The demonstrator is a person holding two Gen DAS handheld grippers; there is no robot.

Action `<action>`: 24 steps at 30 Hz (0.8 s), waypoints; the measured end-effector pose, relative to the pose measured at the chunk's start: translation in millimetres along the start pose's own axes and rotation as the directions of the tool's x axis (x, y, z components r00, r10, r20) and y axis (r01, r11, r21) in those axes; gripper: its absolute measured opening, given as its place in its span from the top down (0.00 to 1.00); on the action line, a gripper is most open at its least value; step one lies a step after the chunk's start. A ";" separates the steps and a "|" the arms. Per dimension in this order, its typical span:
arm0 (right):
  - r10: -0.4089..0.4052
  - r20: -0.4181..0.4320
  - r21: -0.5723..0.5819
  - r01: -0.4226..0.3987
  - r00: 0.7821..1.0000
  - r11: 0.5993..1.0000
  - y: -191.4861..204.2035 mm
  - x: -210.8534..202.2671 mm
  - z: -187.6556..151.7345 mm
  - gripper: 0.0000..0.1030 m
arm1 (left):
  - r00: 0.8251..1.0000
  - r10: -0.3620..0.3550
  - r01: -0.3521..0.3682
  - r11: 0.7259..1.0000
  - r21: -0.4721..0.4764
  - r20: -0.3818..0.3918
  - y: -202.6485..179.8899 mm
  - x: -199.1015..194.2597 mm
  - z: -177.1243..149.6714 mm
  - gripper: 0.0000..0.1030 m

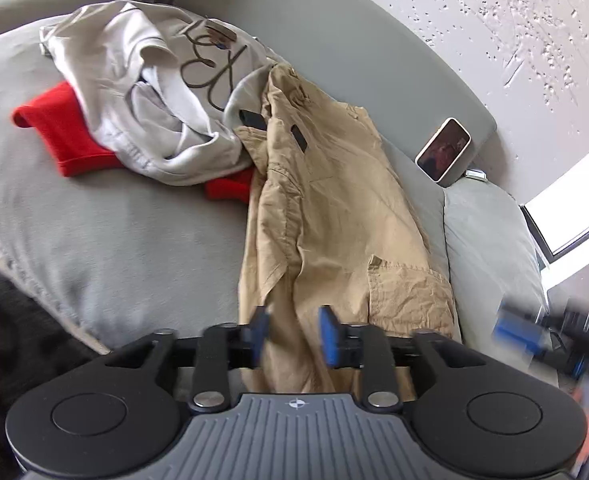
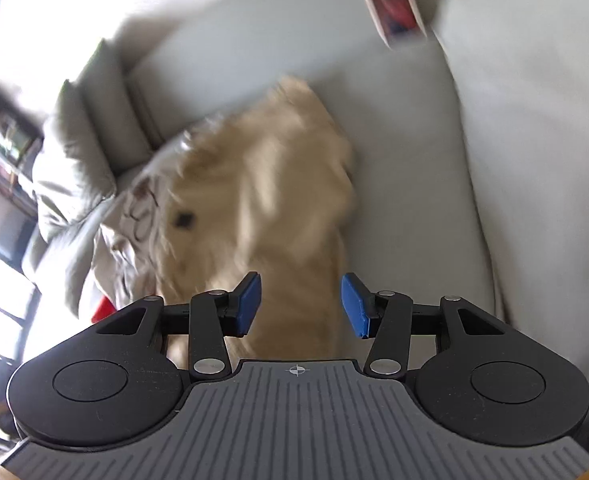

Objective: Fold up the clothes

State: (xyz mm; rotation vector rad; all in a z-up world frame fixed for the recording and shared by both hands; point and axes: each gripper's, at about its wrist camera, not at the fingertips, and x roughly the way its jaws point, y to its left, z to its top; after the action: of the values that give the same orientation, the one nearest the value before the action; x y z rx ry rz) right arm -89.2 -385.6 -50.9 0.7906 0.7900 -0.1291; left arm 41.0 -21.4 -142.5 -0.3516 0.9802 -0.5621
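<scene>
left wrist view: khaki trousers (image 1: 334, 208) lie between my left gripper's (image 1: 292, 334) parted jaws, nothing grasped; right gripper (image 2: 300, 306) likewise parted, its view blurred. red garment (image 1: 66, 136) seen clearly only here.

Tan, pale grey and red on a grey sofa

Tan trousers (image 1: 334, 216) at centre; pale grey shirt (image 1: 142, 92) with brown script upper left; red garment (image 1: 66, 136) at left; grey sofa (image 1: 114, 232).

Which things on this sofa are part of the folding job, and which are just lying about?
For the job:
- tan trousers, under both open grippers: left gripper, right gripper
- pale printed shirt, crumpled
- red garment, partly under the shirt

Just lying about:
- phone, propped against the sofa back
- cushion in the corner
</scene>
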 end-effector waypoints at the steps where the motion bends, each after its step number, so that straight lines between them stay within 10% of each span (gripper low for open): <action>1: 0.033 -0.015 0.053 -0.032 0.999 0.998 -13.2 6.0 -6.1 0.50 | 1.000 0.003 -0.003 1.000 -0.001 0.003 -0.9 3.2 1.0 0.55; 7: 0.242 -0.032 0.251 -0.227 0.970 0.941 -59.5 35.6 -27.5 0.50 | 0.999 -0.037 0.036 0.997 -0.063 -0.012 2.3 21.7 3.7 0.39; 11: 0.299 -0.001 0.261 -0.288 0.954 0.921 -60.6 52.5 -29.6 0.52 | 1.000 -0.002 0.003 1.000 0.023 -0.017 -14.4 27.8 3.7 0.47; 14: 0.240 -0.029 0.191 -0.230 0.970 0.954 -42.8 62.6 -25.8 0.91 | 0.999 0.027 -0.025 0.999 0.048 -0.041 -24.0 32.0 6.1 0.85; 24: 0.104 0.143 0.011 -0.107 0.984 0.994 -24.2 -40.2 -11.4 0.93 | 0.952 -0.290 0.247 0.915 -0.320 -0.095 -7.5 21.2 -19.3 0.90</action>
State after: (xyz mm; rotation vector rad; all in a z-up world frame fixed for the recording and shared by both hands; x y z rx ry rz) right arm -133.8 -402.3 -42.9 0.8300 0.6113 -0.0977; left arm 31.5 -40.6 -163.0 -0.7407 1.1673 -0.6932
